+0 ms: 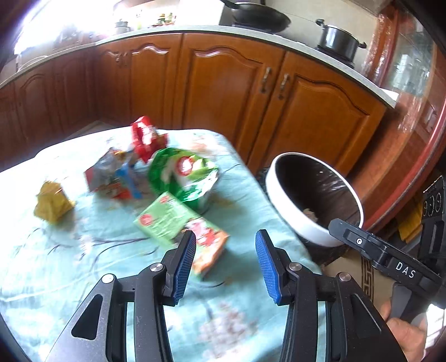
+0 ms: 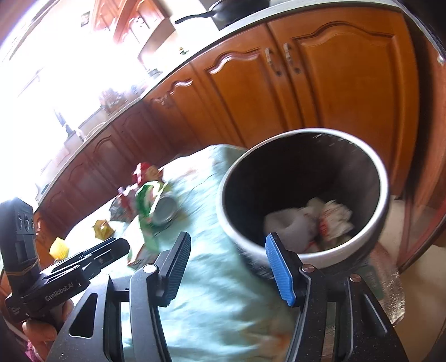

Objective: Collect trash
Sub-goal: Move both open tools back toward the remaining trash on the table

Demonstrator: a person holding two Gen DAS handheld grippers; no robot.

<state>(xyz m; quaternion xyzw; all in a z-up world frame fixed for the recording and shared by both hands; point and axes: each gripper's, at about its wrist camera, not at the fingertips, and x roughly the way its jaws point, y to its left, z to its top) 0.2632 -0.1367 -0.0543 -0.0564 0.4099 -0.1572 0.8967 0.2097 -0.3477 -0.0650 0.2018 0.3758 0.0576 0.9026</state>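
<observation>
Wooden kitchen cabinets [image 1: 228, 80] behind, with a dark pan [image 1: 259, 14] and a black pot [image 1: 338, 39] up on the worktop above them. Closer in, left gripper [image 1: 225, 261] held wide apart over the counter [image 1: 55, 250] with its pale green cloth, nothing between the blue pads. Just ahead of its left finger, touching or nearly so, an orange-and-red carton [image 1: 211, 247], blurred, with a light green packet [image 1: 163, 218] overlapping it. Beyond those, a crumpled green bag [image 1: 184, 172], a red wrapper [image 1: 146, 136] standing behind it, a grey and blue wrapper [image 1: 114, 175] to the left, and a yellow crumpled scrap [image 1: 51, 202] well apart at the left side. Right gripper [image 2: 231, 264] likewise spread wide and empty, hanging at the counter's edge just beside a white bin [image 2: 382, 178] with a dark inside. White crumpled paper with red print [image 2: 315, 222] lying at the bin's bottom. Bin standing off the right edge of the counter, near the green bag's silver-lined mouth.
</observation>
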